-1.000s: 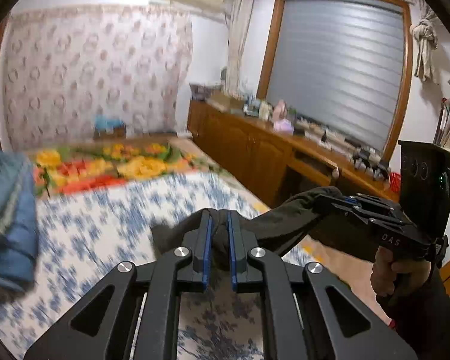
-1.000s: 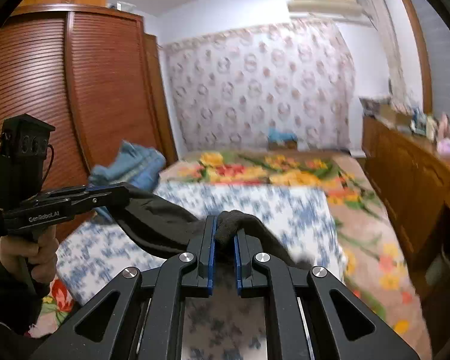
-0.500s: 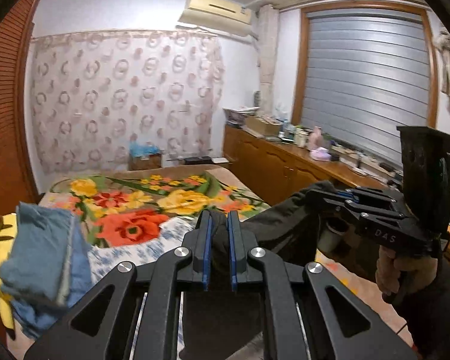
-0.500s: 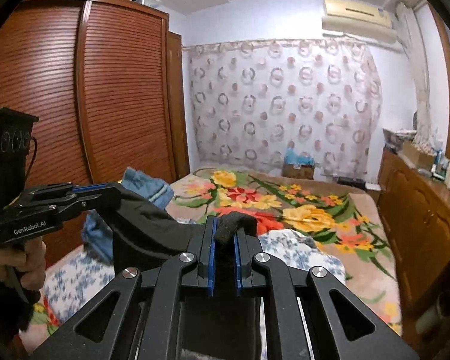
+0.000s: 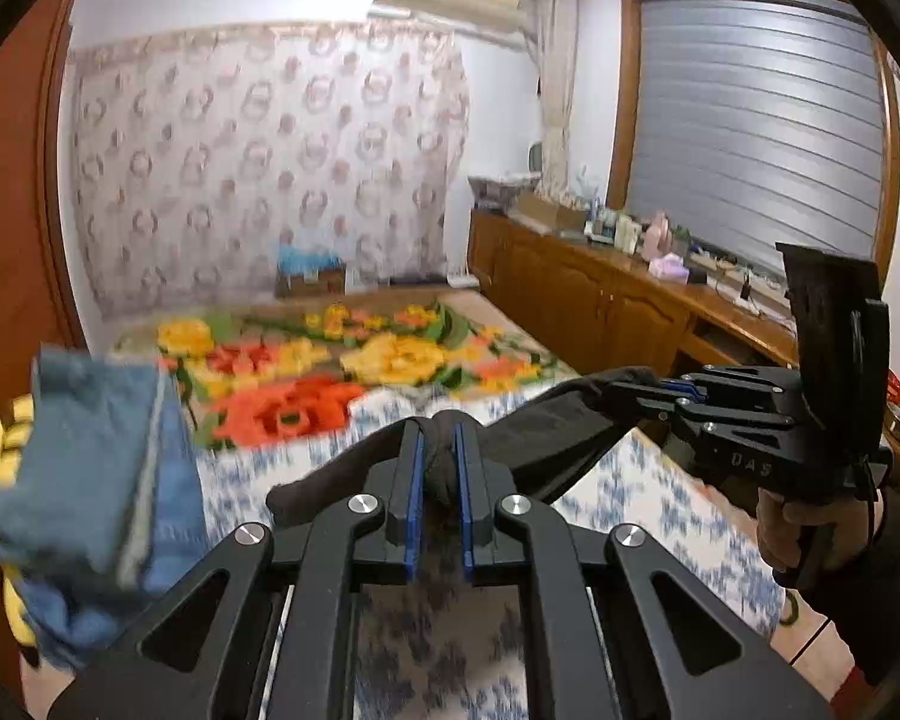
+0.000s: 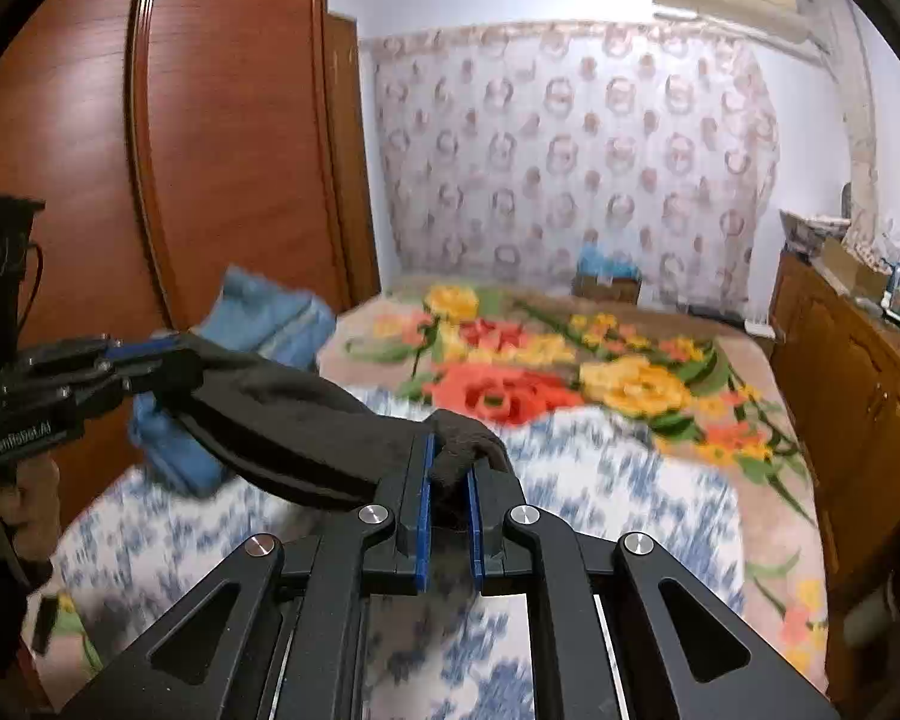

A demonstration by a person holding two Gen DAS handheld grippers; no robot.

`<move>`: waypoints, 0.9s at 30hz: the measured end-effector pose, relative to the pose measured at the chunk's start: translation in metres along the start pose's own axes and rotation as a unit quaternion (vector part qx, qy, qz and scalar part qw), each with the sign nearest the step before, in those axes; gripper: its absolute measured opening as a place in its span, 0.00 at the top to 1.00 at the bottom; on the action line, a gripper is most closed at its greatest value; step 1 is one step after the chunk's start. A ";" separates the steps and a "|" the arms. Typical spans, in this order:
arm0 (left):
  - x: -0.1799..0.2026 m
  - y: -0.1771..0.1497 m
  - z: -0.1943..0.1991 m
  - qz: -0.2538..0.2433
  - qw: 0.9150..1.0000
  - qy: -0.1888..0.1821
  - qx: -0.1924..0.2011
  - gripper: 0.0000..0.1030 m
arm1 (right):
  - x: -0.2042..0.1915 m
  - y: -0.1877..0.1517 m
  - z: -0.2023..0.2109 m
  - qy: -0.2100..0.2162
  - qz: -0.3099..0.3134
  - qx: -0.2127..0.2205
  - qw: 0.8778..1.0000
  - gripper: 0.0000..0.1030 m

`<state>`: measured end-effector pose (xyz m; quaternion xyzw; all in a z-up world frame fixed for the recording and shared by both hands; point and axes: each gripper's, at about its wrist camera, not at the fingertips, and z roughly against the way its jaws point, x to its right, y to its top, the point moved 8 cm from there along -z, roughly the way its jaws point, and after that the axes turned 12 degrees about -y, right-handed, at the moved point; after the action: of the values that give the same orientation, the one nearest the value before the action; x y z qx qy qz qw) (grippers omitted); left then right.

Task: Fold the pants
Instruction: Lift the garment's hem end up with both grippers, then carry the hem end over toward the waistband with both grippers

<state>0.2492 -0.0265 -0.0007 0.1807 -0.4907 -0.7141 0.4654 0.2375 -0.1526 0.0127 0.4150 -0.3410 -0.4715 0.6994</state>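
The dark grey pants [image 5: 546,432] hang stretched in the air between my two grippers, above the bed. My left gripper [image 5: 437,450] is shut on one end of the pants' edge. My right gripper [image 6: 450,468] is shut on the other end of the pants [image 6: 306,420]. In the left wrist view the right gripper [image 5: 636,393] shows at the right, clamped on the cloth. In the right wrist view the left gripper [image 6: 174,360] shows at the left, clamped on the cloth. The lower part of the pants is hidden below the grippers.
The bed has a blue-and-white sheet [image 6: 618,480] and a flowered blanket [image 6: 558,372] farther back. A pile of blue clothes [image 5: 90,480] lies at the bed's left side. A wooden wardrobe [image 6: 210,150] stands left, and a low wooden cabinet [image 5: 600,300] with clutter stands right.
Both grippers have come down a little with the pants still held between them. The views now tilt lower, showing more of the blue-and-white sheet. The grips have not changed.
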 end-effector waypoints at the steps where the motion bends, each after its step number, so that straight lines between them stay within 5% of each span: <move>1: -0.001 -0.010 0.000 0.006 1.000 -0.003 -0.007 0.90 | -0.004 -0.009 -0.003 0.002 0.002 -0.009 1.000 0.91; 12: 0.021 -0.091 0.016 0.024 0.999 -0.010 -0.047 0.90 | -0.026 -0.064 0.018 0.013 -0.003 -0.050 0.999 0.91; 27: 0.031 -0.145 0.025 0.043 0.996 -0.008 -0.078 0.90 | -0.033 -0.110 0.047 0.034 -0.018 -0.072 0.997 0.91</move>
<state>0.1451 -0.0263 -0.1090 0.1171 -0.4445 -0.7308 0.5047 0.1451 -0.1564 -0.0695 0.3858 -0.2749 -0.4929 0.7298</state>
